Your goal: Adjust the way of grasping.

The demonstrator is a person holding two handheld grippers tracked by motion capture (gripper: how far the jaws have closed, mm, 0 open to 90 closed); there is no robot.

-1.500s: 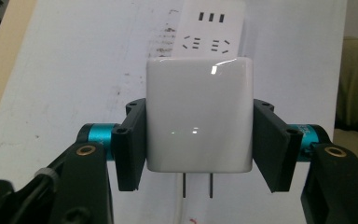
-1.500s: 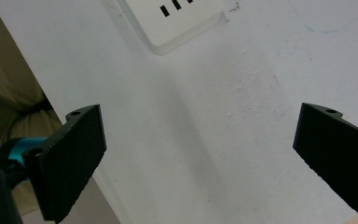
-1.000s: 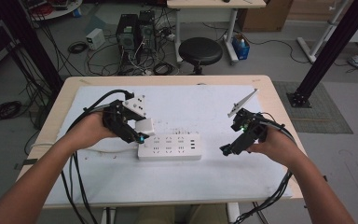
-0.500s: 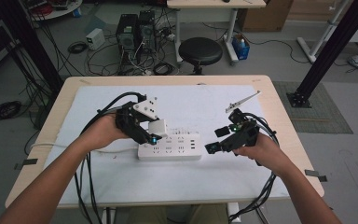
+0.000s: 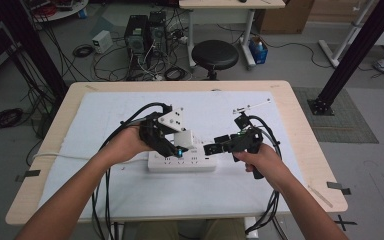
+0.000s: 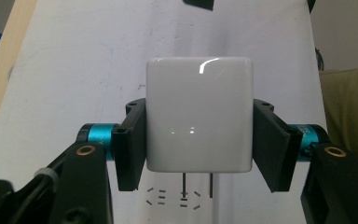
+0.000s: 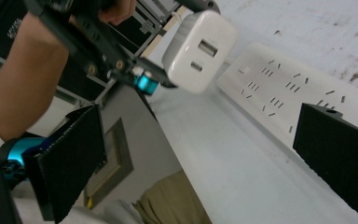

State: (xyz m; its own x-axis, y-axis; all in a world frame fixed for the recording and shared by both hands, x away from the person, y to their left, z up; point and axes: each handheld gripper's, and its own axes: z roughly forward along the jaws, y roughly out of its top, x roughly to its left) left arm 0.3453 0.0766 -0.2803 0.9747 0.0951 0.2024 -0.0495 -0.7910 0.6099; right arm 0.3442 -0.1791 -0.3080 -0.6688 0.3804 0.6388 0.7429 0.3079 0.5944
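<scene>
Gripping upright charger (image 6: 199, 114), prongs down toward power strip (image 5: 181, 161)

The table (image 5: 300, 125) has a light wooden top with rounded corners. A white sheet (image 5: 105, 115) lies flat on it and covers almost the whole surface, so a wooden border stays bare at the left, right and far edges. On the sheet, near the middle and a little toward the person's side, lies a white power strip (image 5: 182, 163) (its long side runs left to right). Its sockets face up. Black cables (image 5: 99, 200) cross the sheet and hang over the near edge.
</scene>
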